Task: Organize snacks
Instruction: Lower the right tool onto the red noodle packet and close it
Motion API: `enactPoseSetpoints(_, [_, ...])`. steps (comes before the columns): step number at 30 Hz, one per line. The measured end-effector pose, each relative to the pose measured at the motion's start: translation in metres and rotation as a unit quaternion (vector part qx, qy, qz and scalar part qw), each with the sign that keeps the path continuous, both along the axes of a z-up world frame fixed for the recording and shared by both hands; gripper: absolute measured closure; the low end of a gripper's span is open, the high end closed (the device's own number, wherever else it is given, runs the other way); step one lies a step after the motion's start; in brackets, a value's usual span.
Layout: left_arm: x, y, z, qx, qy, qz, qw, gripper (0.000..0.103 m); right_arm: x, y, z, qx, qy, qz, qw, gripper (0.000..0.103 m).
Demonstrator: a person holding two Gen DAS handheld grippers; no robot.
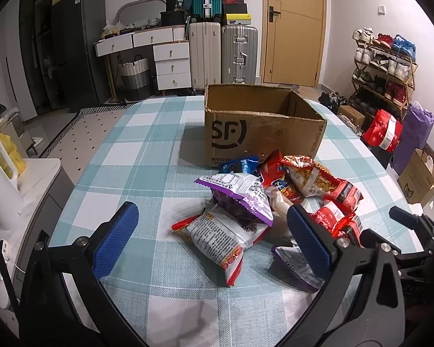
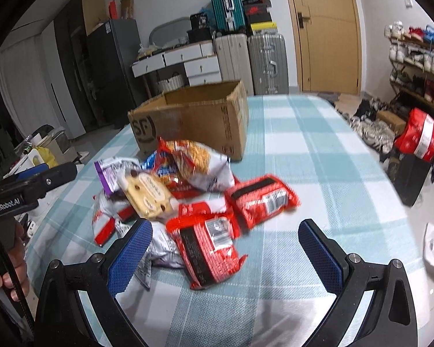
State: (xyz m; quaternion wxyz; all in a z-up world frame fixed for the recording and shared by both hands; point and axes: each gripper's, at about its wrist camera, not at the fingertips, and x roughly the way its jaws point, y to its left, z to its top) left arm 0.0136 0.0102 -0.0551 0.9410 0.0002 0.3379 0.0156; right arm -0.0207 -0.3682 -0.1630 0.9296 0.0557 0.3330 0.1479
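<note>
Cardboard box (image 1: 263, 124), open-topped, stands on the checked surface (image 1: 136, 156) just behind the snack pile (image 1: 263, 199); nothing visible inside. Left gripper (image 1: 212, 231) and right gripper (image 2: 225, 245): fingers spread wide, holding nothing, low over the near packets. Judged step: first pick. Recommend taking an outlying packet, such as the red packet (image 2: 211, 248) between the right fingers, gripping across its flat body, not the crimped seal, to avoid dragging neighbours. Legible: "SF", "SF EXPRESS", "95338" on box; "GenRobot.AI" on left gripper; packet print unreadable
</note>
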Motion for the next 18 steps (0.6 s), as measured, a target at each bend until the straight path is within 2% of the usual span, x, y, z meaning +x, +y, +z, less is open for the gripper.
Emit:
enactPoseSetpoints(9, [0.009, 0.0, -0.014, -0.001, 0.016, -0.001, 0.9999, 0.001, 0.013, 0.005, -0.023, 0.011, 0.03, 0.016, 0.999, 0.0])
enactPoseSetpoints(12, [0.012, -0.001, -0.018, 0.0, 0.02, -0.002, 0.9998, 0.001, 0.018, 0.007, -0.028, 0.031, 0.038, 0.036, 0.998, 0.0])
enactPoseSetpoints(18, [0.016, -0.002, -0.024, -0.001, 0.027, -0.005, 0.9996, 0.001, 0.022, 0.011, -0.032, 0.028, 0.053, 0.041, 0.997, 0.0])
